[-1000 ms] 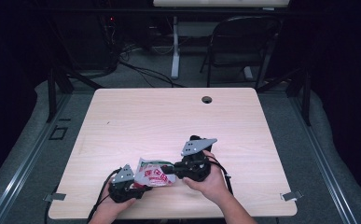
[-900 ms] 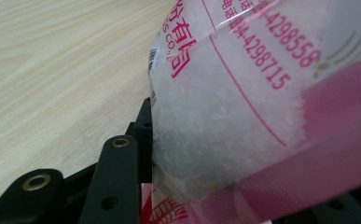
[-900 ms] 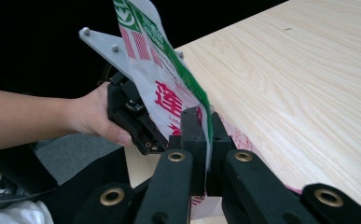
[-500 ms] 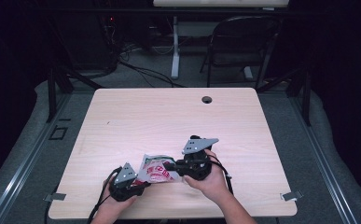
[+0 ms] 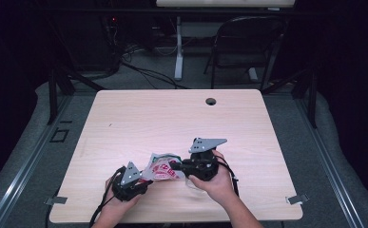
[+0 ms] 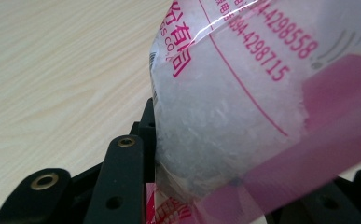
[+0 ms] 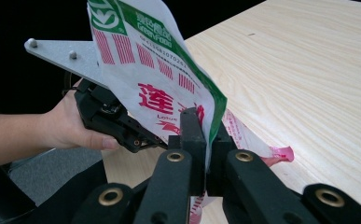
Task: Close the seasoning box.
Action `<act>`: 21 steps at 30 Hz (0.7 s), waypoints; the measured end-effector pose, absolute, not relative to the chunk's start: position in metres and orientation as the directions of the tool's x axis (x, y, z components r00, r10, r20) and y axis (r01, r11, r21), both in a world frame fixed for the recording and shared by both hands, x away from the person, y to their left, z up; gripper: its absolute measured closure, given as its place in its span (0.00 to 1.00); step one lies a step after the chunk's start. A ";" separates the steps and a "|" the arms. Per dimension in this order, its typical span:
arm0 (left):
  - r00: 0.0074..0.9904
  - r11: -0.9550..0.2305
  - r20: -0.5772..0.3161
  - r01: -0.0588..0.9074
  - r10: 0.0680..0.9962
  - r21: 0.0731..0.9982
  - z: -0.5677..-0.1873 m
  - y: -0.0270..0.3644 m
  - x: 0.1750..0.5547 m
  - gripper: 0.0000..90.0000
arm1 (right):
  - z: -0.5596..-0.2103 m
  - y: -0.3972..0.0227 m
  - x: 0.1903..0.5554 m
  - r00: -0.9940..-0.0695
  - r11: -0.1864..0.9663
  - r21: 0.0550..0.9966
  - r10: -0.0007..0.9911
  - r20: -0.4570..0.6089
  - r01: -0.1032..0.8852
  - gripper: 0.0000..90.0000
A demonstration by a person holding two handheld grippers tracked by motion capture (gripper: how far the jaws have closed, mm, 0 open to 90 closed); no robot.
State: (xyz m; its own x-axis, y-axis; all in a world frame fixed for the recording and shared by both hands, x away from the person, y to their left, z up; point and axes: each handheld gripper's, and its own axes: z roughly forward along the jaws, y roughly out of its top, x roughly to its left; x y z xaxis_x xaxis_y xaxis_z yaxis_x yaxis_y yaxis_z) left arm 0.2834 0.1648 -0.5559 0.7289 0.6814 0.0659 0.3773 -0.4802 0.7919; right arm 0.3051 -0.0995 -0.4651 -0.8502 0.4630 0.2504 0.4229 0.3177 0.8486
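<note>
Bag: plastic food bag [image 5: 162,167], white with red and green print, near table's front edge at about 6 o'clock of tabletop, held up between both grippers
Bag contents: white granular stuff, seen up close in left gripper view [image 6: 225,116]
Left gripper: [image 5: 141,183] at 8 o'clock of bag; jaws have just been closing, bag's bulging lower end sits between them and against left jaw; can't tell if both pads press it
Right gripper: [image 5: 177,166] at 3 o'clock of bag; jaws clamped tight on bag's thin edge [image 7: 201,116], sheet rises upright from pinch
Hands: left hand [image 5: 117,202] and right hand [image 5: 217,183] come in from 6 o'clock, each wrapped around its gripper
Table: light wood top [image 5: 172,118], round cable hole [image 5: 211,101] near far edge at 12 o'clock, well apart from bag
Around: folding chair [image 5: 248,42] and cables on floor beyond table at 12 o'clock
In the way: bag blocks most of left gripper view; raised sheet hides part of other gripper in right gripper view
</note>
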 end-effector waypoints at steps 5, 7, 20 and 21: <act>0.712 -0.495 0.113 0.357 0.693 0.792 -0.554 0.160 0.284 0.71 | -0.465 -0.103 0.306 -0.845 0.314 0.850 0.476 0.244 0.423 1.00; 0.706 -0.498 0.124 0.352 0.697 0.792 -0.554 0.159 0.284 0.71 | -0.465 -0.103 0.306 -0.843 0.311 0.852 0.482 0.240 0.421 1.00; 0.662 -0.552 0.252 0.292 0.706 0.781 -0.549 0.149 0.288 0.71 | -0.466 -0.111 0.309 -0.831 0.306 0.856 0.509 0.222 0.416 1.00; 0.659 -0.558 0.261 0.288 0.705 0.778 -0.548 0.148 0.288 0.71 | -0.466 -0.111 0.309 -0.828 0.296 0.858 0.511 0.229 0.420 1.00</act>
State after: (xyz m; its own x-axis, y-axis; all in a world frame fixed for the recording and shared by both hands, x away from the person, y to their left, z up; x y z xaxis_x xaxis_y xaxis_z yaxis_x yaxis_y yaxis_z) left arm 0.2883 0.1477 -0.5484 0.6591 0.7052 0.2613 0.2881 -0.5578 0.7784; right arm 0.3091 -0.1109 -0.4662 -0.8285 0.5110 0.2291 0.4200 0.2962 0.8578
